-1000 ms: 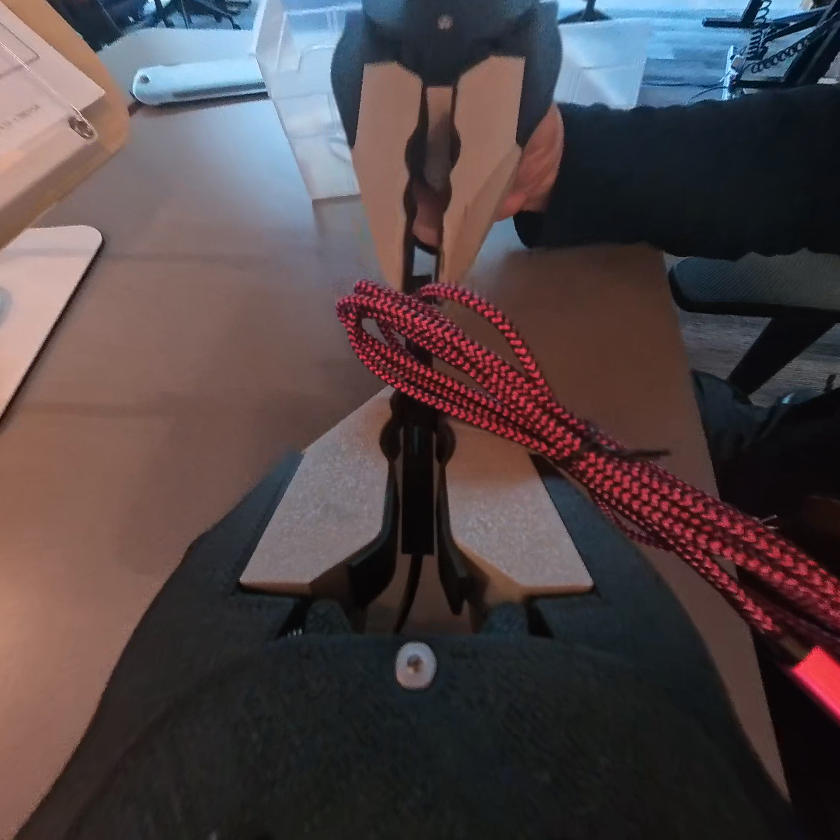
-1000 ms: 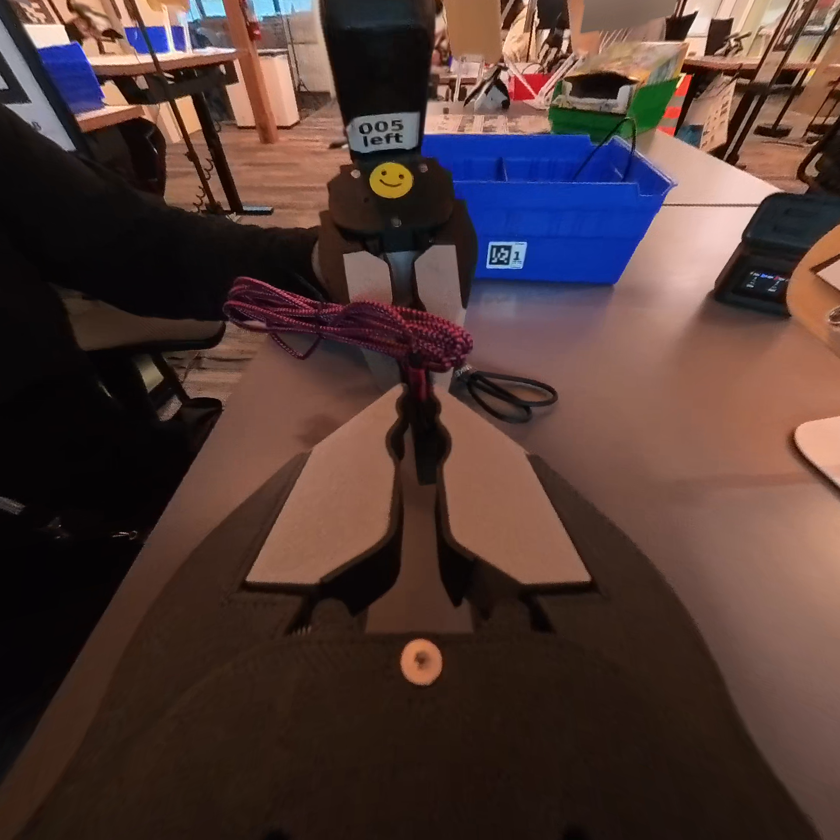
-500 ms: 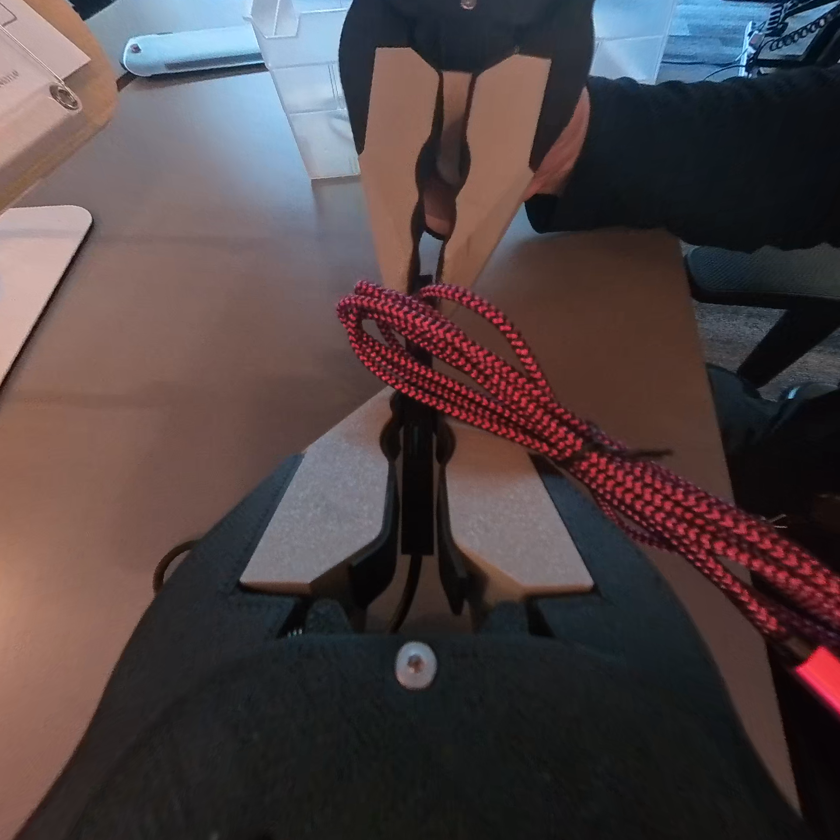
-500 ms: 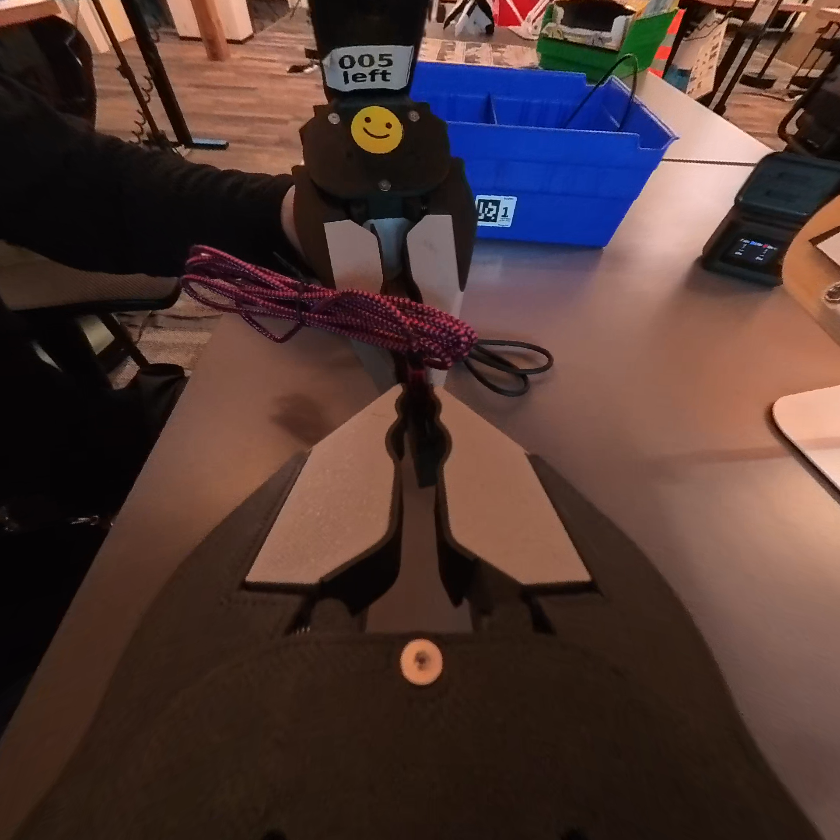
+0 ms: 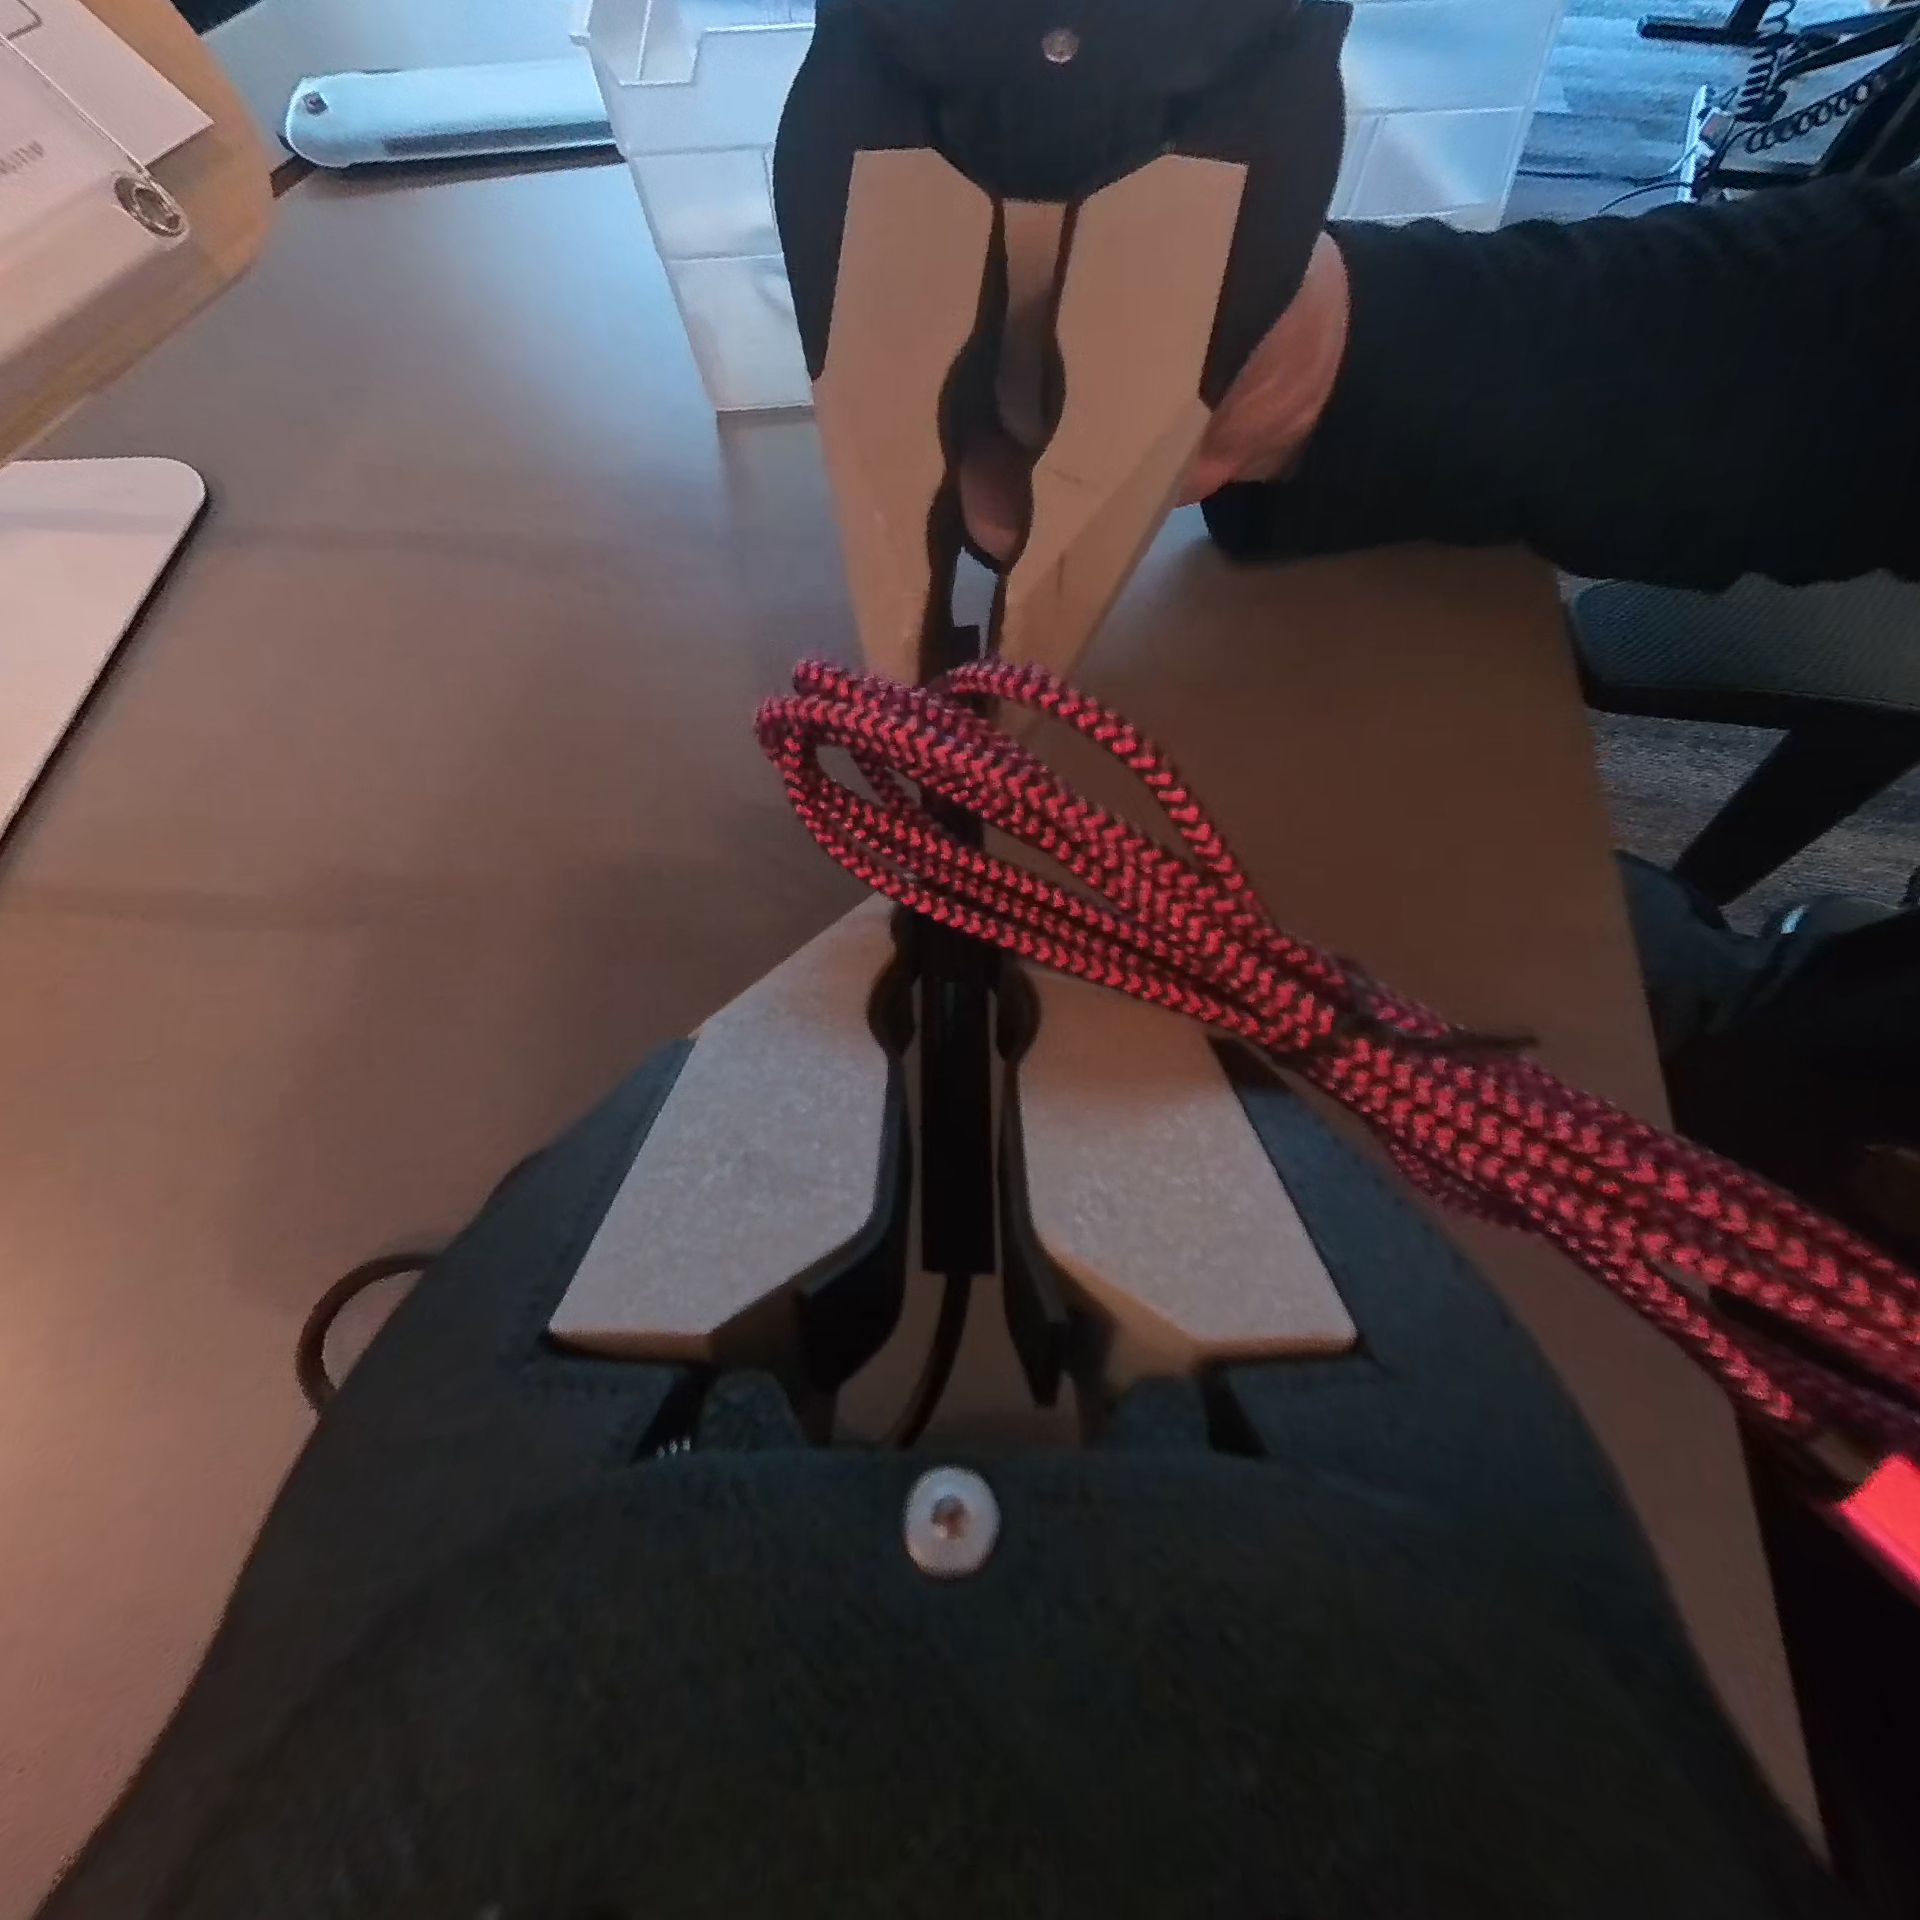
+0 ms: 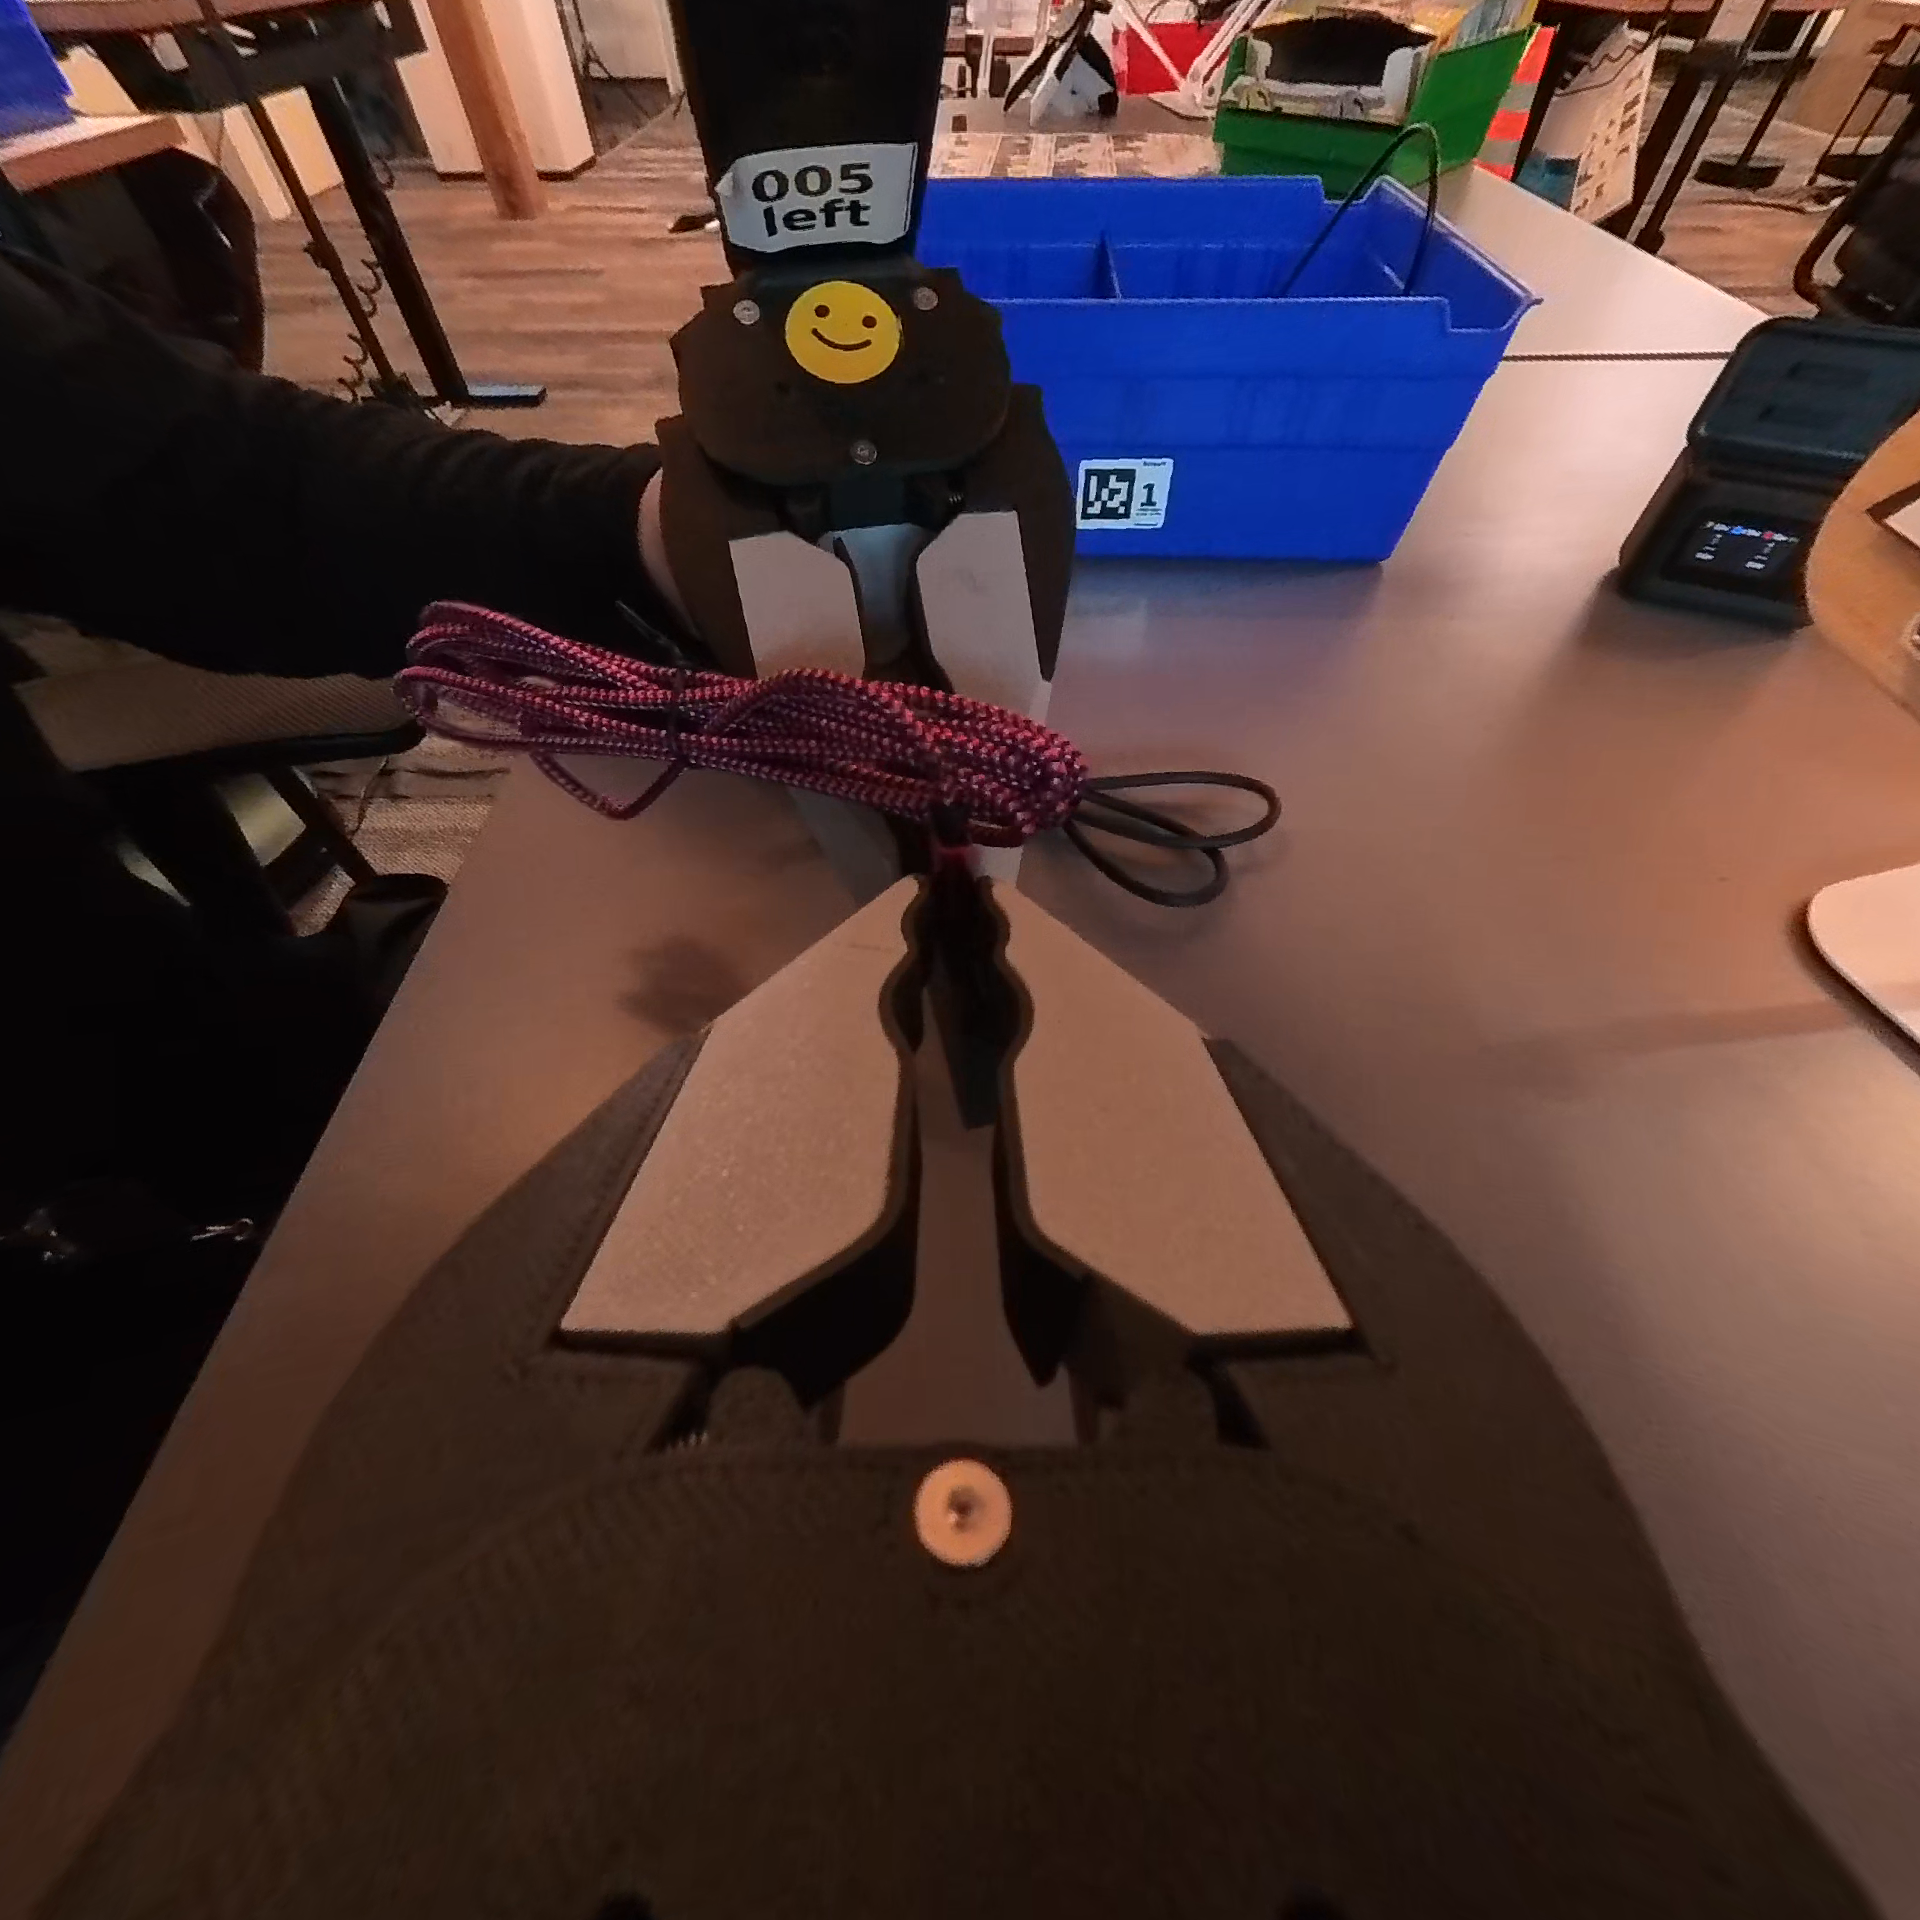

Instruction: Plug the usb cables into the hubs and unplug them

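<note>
Since the earlier frames the two grippers have kept their hold, and both views have tilted a little: the blue bin (image 6: 1226, 416) now sits lower in the right wrist view, and the black cable loop (image 6: 1164, 831) shows more fully on the counter (image 6: 1455, 935).

The left gripper (image 5: 951, 935) has its jaws closed on a slim black hub (image 5: 954, 1122), which stands on edge between them. The right gripper (image 6: 956, 904) faces it tip to tip, with its jaws closed on the black plug (image 6: 966, 1029) of the red braided cable (image 6: 779, 727). Whether the plug is fully seated in the hub I cannot tell, because the bundle covers the joint.

The red braided cable is a tied bundle. It lies across the meeting point of the two grippers, in front of the blue bin, and hangs past the counter edge on the person's side. The black cable loop lies on the counter between the grippers and the blue bin. A dark device with a small screen (image 6: 1756, 499) stands to the right of the blue bin.
</note>
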The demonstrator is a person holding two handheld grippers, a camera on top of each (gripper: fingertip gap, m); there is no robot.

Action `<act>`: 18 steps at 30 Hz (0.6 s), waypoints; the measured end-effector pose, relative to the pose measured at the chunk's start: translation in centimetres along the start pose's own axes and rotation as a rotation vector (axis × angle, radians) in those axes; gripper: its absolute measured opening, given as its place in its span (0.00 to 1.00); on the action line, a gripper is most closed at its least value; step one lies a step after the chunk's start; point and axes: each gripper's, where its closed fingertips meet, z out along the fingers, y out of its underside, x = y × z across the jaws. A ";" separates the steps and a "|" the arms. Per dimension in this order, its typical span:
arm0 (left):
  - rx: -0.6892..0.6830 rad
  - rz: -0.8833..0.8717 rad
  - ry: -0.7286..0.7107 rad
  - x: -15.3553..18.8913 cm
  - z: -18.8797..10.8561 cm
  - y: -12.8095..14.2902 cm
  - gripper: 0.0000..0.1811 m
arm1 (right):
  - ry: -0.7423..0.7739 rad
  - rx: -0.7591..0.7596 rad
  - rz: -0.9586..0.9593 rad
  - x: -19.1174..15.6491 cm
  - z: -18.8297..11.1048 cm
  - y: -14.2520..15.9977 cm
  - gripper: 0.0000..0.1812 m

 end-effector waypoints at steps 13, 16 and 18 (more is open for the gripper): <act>-0.026 -0.026 -0.041 -0.5 0.3 0.4 0.05 | -0.026 0.044 0.088 0.5 0.6 -0.2 0.01; -0.026 -0.048 -0.042 -0.8 0.1 0.6 0.05 | -0.042 0.089 0.162 0.9 0.8 -0.4 0.01; -0.006 -0.051 -0.045 -0.9 -0.1 0.3 0.05 | -0.072 0.153 0.219 1.0 0.8 -1.0 0.01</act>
